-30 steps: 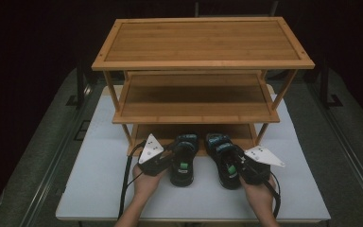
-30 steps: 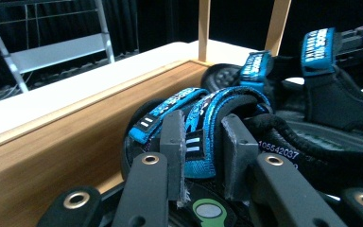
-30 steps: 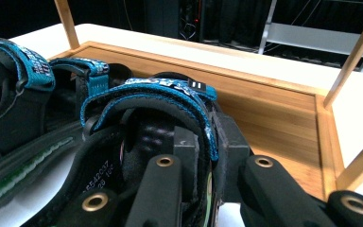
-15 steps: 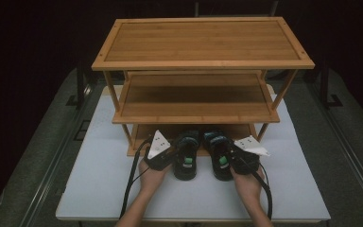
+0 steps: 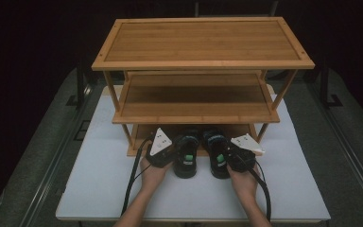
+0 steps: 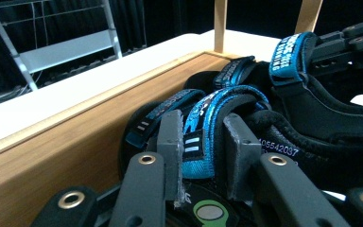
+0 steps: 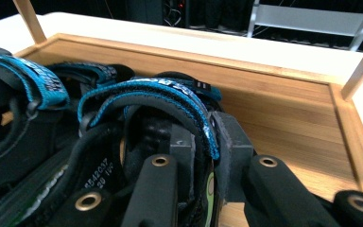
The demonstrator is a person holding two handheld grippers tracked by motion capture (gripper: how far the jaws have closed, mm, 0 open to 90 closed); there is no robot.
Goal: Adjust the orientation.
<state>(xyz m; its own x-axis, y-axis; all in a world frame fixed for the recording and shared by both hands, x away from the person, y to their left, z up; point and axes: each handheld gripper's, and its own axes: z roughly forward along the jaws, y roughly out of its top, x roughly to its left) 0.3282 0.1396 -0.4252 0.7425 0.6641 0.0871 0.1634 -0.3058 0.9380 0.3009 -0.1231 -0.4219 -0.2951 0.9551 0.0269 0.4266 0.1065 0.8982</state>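
While the white table (image 5: 99,189) stands in a dark room, the bamboo rack (image 5: 203,64) ahead of both grippers receives two black sandals on its bottom shelf: left gripper (image 6: 201,151) clamped on the left sandal (image 5: 185,158), right gripper (image 7: 203,142) on the right sandal (image 5: 216,156).

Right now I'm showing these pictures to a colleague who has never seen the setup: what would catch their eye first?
The three-tier bamboo shoe rack dominates the white table. At its foot, two black sandals with blue straps sit side by side, toes in on the bottom shelf: the left gripper clamps the left sandal by its heel strap, and the right gripper clamps the right sandal likewise.
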